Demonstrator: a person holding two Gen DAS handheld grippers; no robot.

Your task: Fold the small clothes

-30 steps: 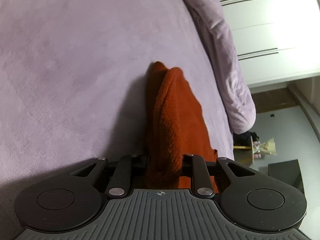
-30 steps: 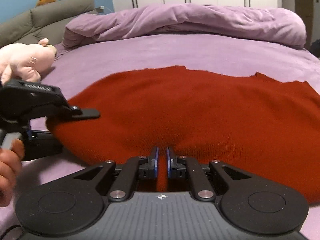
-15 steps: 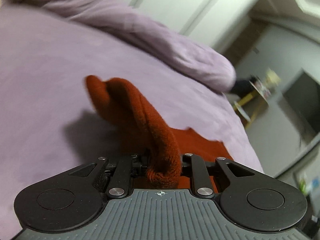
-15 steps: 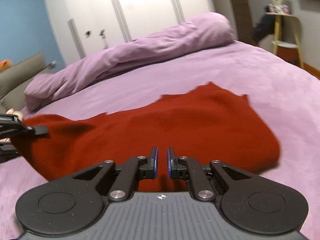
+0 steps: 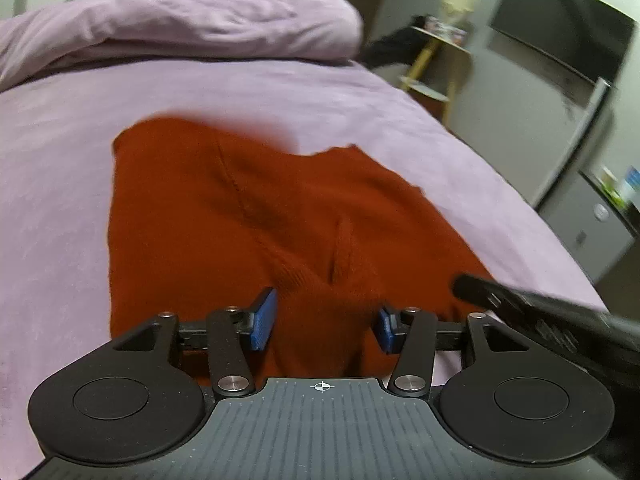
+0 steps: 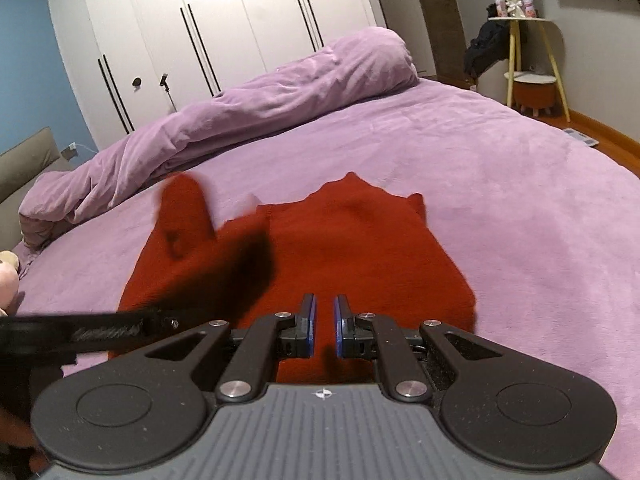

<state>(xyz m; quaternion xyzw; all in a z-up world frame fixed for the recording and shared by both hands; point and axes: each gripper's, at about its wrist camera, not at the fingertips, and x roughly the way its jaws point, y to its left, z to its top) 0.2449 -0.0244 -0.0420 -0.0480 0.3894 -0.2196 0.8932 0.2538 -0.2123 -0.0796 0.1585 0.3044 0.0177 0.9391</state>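
Since a second ago the left gripper [image 5: 324, 322] has swung round from the bare bedspread toward the wall end of the bed [image 5: 60, 152], and its jaws have just been opening; the fold of red sweater [image 5: 248, 216] once pinched between them now lies loose in the gap, no blue pad pressing it.

From the left wrist, the sweater lies in the middle of the bed, well short of the rolled duvet [image 5: 180, 28] along the far edge. It looks like a soft rust-red knit, doubled over itself, with a seam running down it, a raised pucker near the gripper and a jagged far edge. The right gripper's tip [image 5: 480, 294] reaches in over the near right corner of the cloth. My worry here: the freed layer may settle crooked, since that pucker is not yet pressed flat.

From the right wrist, the right gripper [image 6: 322, 326] is clenched, its pads nearly together, with the near hem running in beneath them; whether cloth is truly nipped I cannot tell. The left gripper [image 6: 224, 280] crosses as a dark blur, and a red flap stands blurred at the far left of the cloth. If that flap drops outside the outline, or the right hand drags the hem, the fold would likely skew.
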